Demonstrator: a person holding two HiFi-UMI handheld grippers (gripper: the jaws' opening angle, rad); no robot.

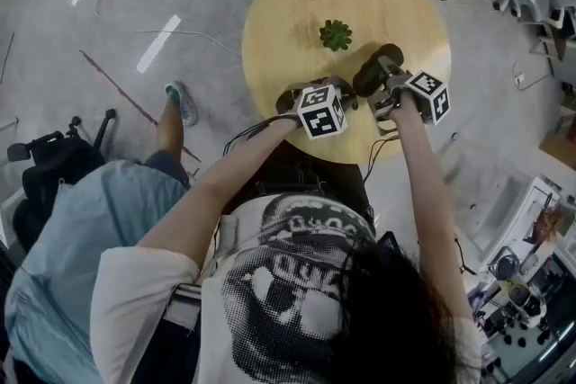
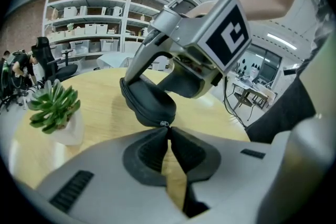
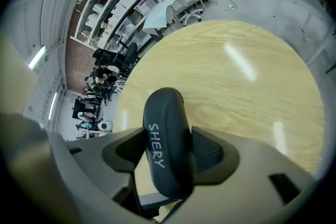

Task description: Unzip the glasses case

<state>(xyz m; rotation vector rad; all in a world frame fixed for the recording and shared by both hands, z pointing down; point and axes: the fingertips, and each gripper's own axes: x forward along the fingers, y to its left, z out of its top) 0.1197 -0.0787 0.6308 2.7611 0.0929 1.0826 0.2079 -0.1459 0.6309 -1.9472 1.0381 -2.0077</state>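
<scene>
Glasses case, a dark, rounded shell with white lettering, is standing at lower middle of the right gripper view, where the right gripper is clamping it across its narrow width above the table. In the left gripper view its long axis is running up and left from the left gripper, whose jaws are pinching together on the zipper pull at the case's near end, so that hand is looking best placed to draw the zip.
</scene>
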